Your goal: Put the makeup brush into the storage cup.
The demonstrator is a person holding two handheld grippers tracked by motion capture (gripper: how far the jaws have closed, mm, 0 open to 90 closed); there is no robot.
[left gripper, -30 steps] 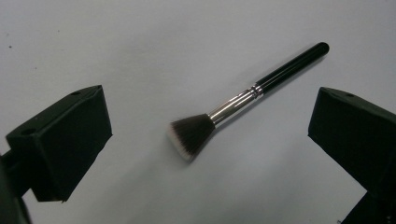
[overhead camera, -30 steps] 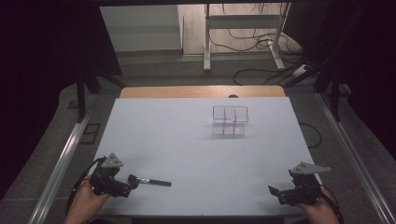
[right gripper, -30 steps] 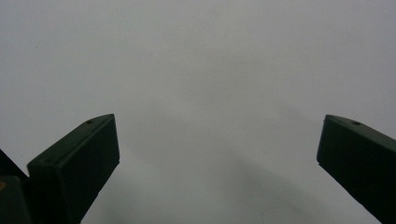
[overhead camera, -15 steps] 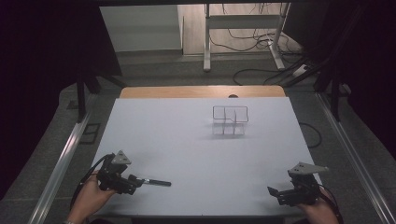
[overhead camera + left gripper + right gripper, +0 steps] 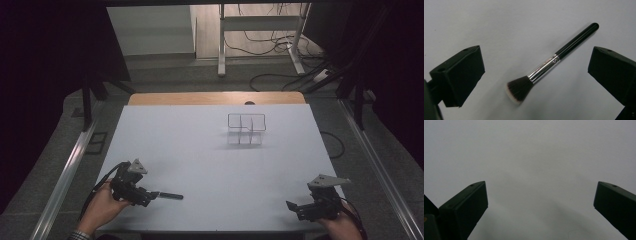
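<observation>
The left tool is spread wide over the brush, which lies flat on the desk between its jaws. Lower further, centre on the metal collar, then clamp. The right tool rests released.

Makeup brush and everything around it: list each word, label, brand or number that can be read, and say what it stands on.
None can be read.
The makeup brush has a small mark on its silver ferrule, too blurred to read.
The left tool, the right tool, the clear organizer and the white table show no text.
</observation>
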